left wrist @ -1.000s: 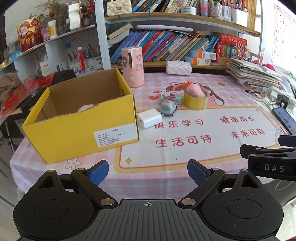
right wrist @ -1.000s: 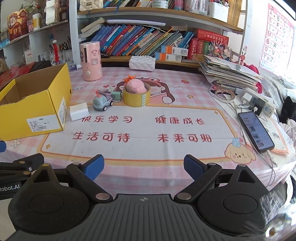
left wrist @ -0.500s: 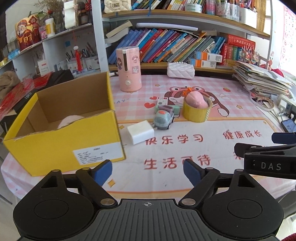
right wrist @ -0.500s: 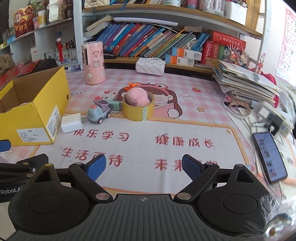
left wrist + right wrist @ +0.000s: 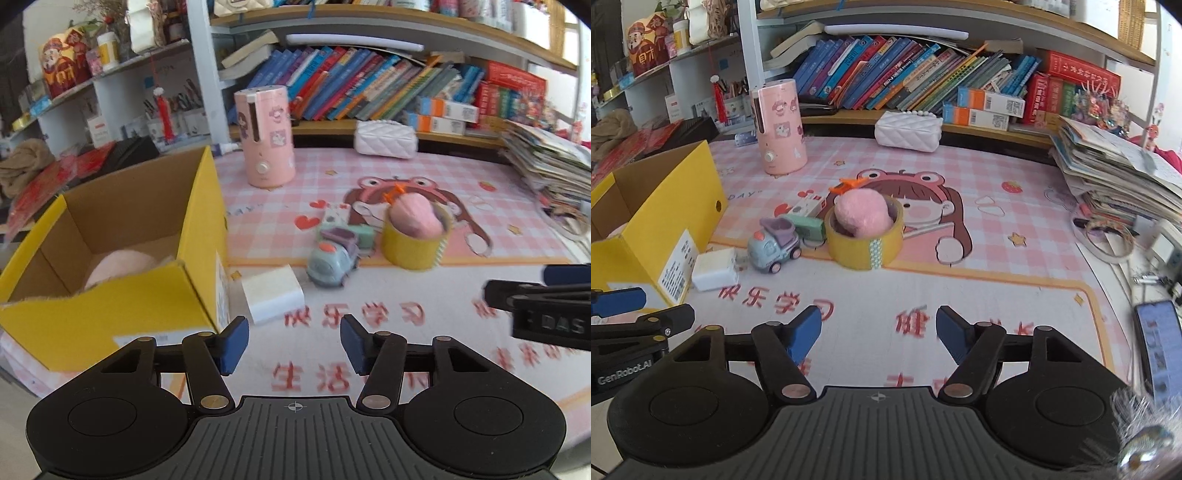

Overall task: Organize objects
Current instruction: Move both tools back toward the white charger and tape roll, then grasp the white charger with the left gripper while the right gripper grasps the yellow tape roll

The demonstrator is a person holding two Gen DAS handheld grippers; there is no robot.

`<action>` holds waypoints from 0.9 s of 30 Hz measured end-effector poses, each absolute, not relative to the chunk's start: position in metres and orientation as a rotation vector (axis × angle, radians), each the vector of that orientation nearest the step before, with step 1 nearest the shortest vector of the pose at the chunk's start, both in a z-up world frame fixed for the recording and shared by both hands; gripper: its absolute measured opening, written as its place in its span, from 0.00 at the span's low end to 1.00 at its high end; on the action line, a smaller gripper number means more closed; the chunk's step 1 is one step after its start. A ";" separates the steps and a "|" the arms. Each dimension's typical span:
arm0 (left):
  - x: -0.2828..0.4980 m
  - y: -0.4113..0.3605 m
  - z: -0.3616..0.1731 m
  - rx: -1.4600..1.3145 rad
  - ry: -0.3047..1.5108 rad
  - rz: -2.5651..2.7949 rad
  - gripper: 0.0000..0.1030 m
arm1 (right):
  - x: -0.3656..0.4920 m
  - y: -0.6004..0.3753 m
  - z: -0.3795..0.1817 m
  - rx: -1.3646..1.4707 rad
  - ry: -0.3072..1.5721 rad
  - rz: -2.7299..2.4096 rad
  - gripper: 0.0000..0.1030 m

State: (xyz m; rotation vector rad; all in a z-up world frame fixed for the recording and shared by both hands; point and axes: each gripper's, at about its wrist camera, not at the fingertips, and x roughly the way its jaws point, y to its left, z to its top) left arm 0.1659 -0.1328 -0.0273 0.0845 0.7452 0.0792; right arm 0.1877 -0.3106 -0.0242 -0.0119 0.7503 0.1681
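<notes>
**Two hand-held grippers approach a cluster of small objects beside a yellow box**

A table covered with a pink checked cartoon mat (image 5: pixel 1015 236) carries the scene. Near its left edge stands an open yellow cardboard box (image 5: pixel 192 229) with something soft and pale pink (image 5: pixel 118 264) already lying inside. That suggests the sorting has begun, though most of it looks undone.

Still out on the mat, just right of the box, is a white charger block (image 5: pixel 714 268), lying flat with its prongs toward the toy truck. Just beside it stands a small blue-grey toy truck (image 5: pixel 774 245), its long axis running diagonally and its cab facing the near edge. Behind the truck lie a mint-green block (image 5: pixel 810 226) and a small white carton (image 5: pixel 809 205). A roll of yellow tape (image 5: pixel 866 243) lies flat, hole upward, with a pink plush ball (image 5: pixel 862 216) nestled in it and an orange clip (image 5: pixel 846 185) just behind.

The left gripper (image 5: pixel 293 341) hovers over the near part of the mat, its jaws closing with nothing between them; the charger block sits just ahead. The right gripper (image 5: pixel 877 336) likewise hovers empty, jaws closing on air, well short of the tape roll.

Toward the far edge stand a pink cylindrical appliance (image 5: pixel 779 133) and a white quilted pouch (image 5: pixel 908 131); whether these are to be sorted cannot be told.
</notes>
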 end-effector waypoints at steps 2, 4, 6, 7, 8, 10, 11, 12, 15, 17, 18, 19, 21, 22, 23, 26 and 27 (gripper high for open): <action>0.179 -0.136 -0.032 0.092 0.749 0.127 0.45 | 0.197 -0.314 -0.024 -0.010 0.744 0.176 0.66; 0.193 -0.141 -0.039 0.094 0.760 0.165 0.44 | 0.205 -0.318 -0.024 -0.016 0.737 0.187 0.66; 0.205 -0.144 -0.047 0.092 0.772 0.203 0.44 | 0.212 -0.320 -0.023 -0.023 0.732 0.199 0.66; 0.211 -0.145 -0.050 0.093 0.781 0.224 0.44 | 0.215 -0.322 -0.023 -0.024 0.731 0.206 0.66; 0.216 -0.146 -0.053 0.093 0.787 0.243 0.47 | 0.219 -0.323 -0.023 -0.025 0.730 0.214 0.66; 0.223 -0.145 -0.058 0.094 0.796 0.268 0.50 | 0.224 -0.326 -0.024 -0.025 0.731 0.229 0.66; 0.226 -0.145 -0.060 0.093 0.798 0.283 0.53 | 0.226 -0.327 -0.024 -0.026 0.731 0.237 0.66; 0.230 -0.144 -0.062 0.091 0.800 0.304 0.56 | 0.227 -0.327 -0.024 -0.028 0.731 0.246 0.66; 0.238 -0.141 -0.068 0.069 0.818 0.340 0.58 | 0.231 -0.327 -0.027 -0.043 0.733 0.267 0.66; 0.242 -0.140 -0.070 0.059 0.835 0.351 0.58 | 0.234 -0.328 -0.029 -0.046 0.736 0.277 0.66; 0.244 -0.139 -0.072 0.049 0.844 0.350 0.58 | 0.236 -0.328 -0.030 -0.045 0.738 0.280 0.66; 0.246 -0.137 -0.074 0.036 0.852 0.349 0.58 | 0.237 -0.328 -0.030 -0.043 0.739 0.282 0.66; 0.249 -0.134 -0.077 0.005 0.868 0.348 0.59 | 0.240 -0.329 -0.032 -0.041 0.740 0.288 0.66; 0.249 -0.133 -0.079 -0.012 0.869 0.346 0.59 | 0.242 -0.329 -0.032 -0.041 0.741 0.291 0.66; 0.249 -0.131 -0.079 -0.028 0.862 0.344 0.56 | 0.244 -0.329 -0.033 -0.041 0.741 0.294 0.66; 0.250 -0.128 -0.077 -0.059 0.862 0.327 0.48 | 0.251 -0.328 -0.035 -0.040 0.743 0.305 0.69; 0.249 -0.127 -0.076 -0.068 0.863 0.319 0.48 | 0.254 -0.327 -0.036 -0.041 0.742 0.310 0.71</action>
